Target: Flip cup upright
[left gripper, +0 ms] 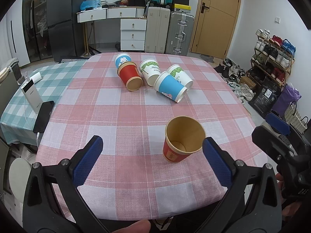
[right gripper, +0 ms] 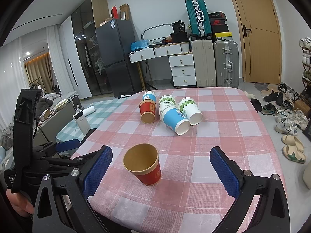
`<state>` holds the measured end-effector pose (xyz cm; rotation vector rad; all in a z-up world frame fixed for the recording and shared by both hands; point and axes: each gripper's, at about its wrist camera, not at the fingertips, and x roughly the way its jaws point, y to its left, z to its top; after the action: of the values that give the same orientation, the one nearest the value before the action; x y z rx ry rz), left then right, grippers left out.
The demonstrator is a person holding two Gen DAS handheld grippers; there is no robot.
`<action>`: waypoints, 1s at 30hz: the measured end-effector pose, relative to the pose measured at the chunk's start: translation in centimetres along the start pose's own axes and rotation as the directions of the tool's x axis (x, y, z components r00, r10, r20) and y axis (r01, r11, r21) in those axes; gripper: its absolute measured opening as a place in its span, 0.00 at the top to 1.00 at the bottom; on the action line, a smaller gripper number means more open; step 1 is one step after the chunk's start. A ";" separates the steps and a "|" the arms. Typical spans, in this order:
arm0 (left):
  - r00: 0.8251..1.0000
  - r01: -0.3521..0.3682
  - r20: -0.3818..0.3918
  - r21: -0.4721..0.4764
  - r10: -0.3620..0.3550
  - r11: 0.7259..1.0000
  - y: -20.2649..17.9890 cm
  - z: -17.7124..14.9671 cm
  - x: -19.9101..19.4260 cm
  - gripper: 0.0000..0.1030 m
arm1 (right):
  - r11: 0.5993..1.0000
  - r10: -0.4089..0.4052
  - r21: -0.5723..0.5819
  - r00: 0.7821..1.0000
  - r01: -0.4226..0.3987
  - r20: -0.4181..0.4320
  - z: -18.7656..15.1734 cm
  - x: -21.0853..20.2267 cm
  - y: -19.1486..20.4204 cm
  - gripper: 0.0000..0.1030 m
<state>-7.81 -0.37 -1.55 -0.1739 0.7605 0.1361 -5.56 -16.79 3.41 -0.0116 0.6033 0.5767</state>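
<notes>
Red cup [right gripper: 144, 165] stands upright between the spread right tongs [right gripper: 161, 167].

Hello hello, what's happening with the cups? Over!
Both hand-held grippers, left and right, open, empty. Near red cup upright on table. Five cups still tipped beyond. Nothing blocking.

Upright red cup [left gripper: 179, 145] stands alone near desk [left gripper: 120, 116] front; bare cloth all round it, esp. left. Five tipped cups [left gripper: 153, 74] bunch at back, touching, no gaps between. Phone [left gripper: 43, 116] and power bank [left gripper: 31, 95] crowd left edge.
</notes>
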 end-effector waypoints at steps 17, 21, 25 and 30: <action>1.000 0.002 -0.001 0.001 -0.002 1.000 0.1 0.0 0.0 0.01 | 1.000 0.001 0.000 1.000 -0.001 0.001 0.1 0.0 -0.1 0.01; 1.000 0.002 -0.001 0.000 -0.002 1.000 0.1 0.0 0.0 0.01 | 1.000 0.002 0.000 1.000 -0.002 0.002 0.1 0.0 -0.1 0.01; 1.000 0.001 -0.001 0.000 -0.001 1.000 0.1 0.0 0.0 0.01 | 1.000 0.002 0.001 1.000 -0.002 0.002 0.1 0.1 -0.2 0.01; 1.000 0.000 -0.002 -0.001 0.000 1.000 0.2 -0.1 0.0 0.01 | 1.000 0.001 0.002 1.000 -0.001 0.002 0.1 0.0 -0.2 0.01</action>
<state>-7.90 -0.20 -1.62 -0.1746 0.7627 0.1363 -5.38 -16.91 3.45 -0.0088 0.6015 0.5772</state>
